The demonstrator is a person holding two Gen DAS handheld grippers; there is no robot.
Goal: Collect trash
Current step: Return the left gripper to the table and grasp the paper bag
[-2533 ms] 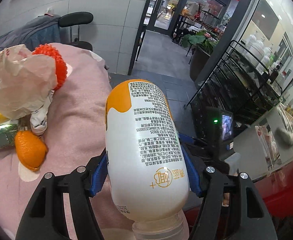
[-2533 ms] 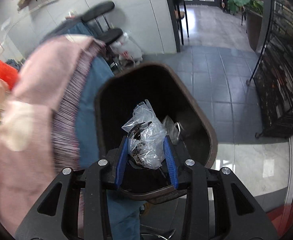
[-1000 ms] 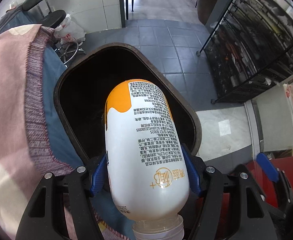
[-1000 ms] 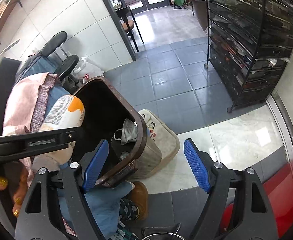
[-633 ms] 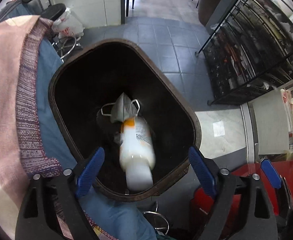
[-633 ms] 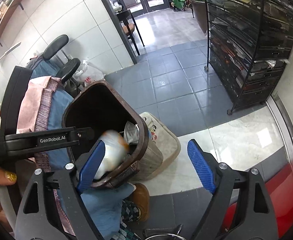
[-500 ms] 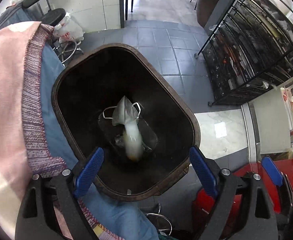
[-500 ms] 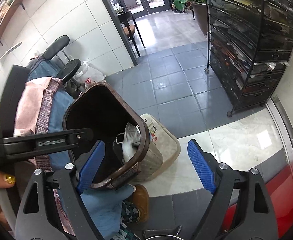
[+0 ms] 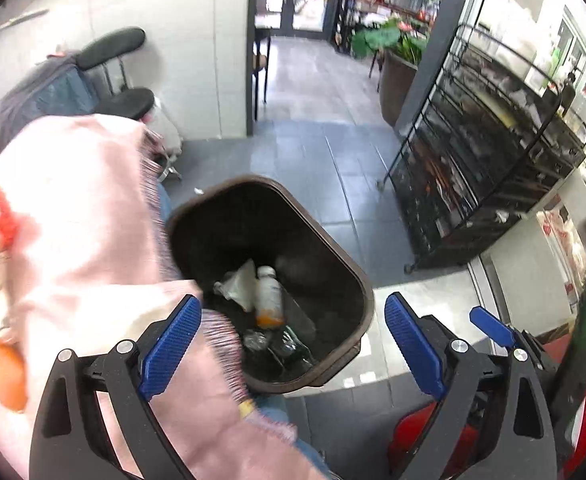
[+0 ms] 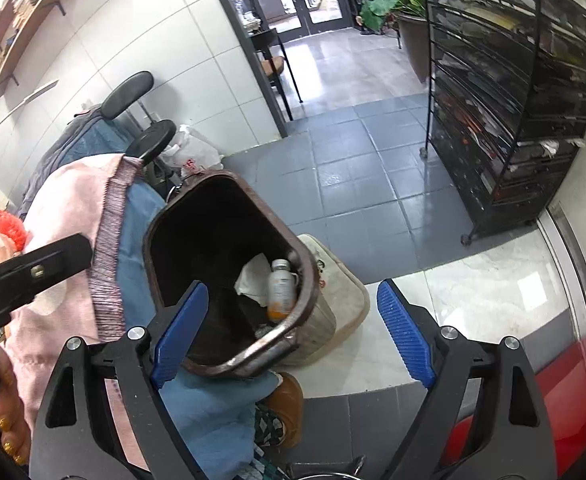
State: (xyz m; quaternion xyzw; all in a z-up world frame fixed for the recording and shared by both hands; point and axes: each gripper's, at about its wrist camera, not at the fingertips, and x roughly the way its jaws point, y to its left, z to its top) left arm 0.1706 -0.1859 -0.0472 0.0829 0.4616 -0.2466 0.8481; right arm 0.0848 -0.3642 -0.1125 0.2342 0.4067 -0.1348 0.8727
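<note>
Both grippers empty above the bin.

My left gripper (image 9: 293, 344) is opening, nothing between its jaws; my right gripper (image 10: 289, 326) stands wide and empty too. The bottle (image 9: 269, 297) lies on the bottom of the brown trash bin (image 9: 367, 300), touching a crumpled mask (image 9: 239, 285), so I judge this piece collected. More clutter waits on the pink cloth (image 9: 81, 216), the likely next pick.

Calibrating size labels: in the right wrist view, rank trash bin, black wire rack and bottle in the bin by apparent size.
1. Black wire shelving rack
2. Dark brown plastic trash bin, not far behind; being nearer may inflate it
3. White bottle with orange end, clearly smallest
</note>
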